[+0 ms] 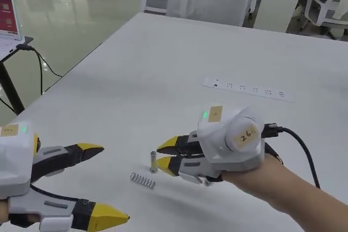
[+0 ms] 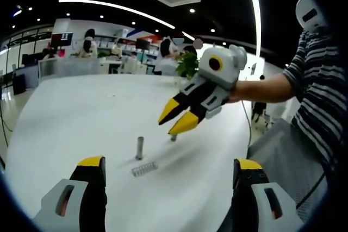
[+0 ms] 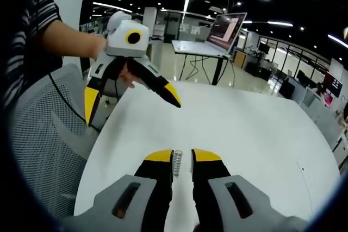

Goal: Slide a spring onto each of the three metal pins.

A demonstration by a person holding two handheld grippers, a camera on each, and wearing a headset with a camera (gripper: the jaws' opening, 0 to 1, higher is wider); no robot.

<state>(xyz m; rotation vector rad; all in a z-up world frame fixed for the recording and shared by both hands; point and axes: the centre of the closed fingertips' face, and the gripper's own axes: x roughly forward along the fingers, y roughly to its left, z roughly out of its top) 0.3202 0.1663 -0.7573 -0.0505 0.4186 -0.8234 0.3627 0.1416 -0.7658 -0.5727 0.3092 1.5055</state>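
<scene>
The right tool (image 1: pixel 165 155), jaws a narrow gap apart and apparently empty, hovers just beside the upright pin (image 1: pixel 154 161), while the left tool (image 1: pixel 103 183) gapes wide, likely to take the spring (image 1: pixel 142 180) lying on the bench (image 1: pixel 217 47) nearby.

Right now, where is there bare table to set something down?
Bare table stretches from the power strip back to the far edge, and between the strip and the right gripper. Crowded: the gap between it and the left gripper, where the pin and loose spring sit.
</scene>
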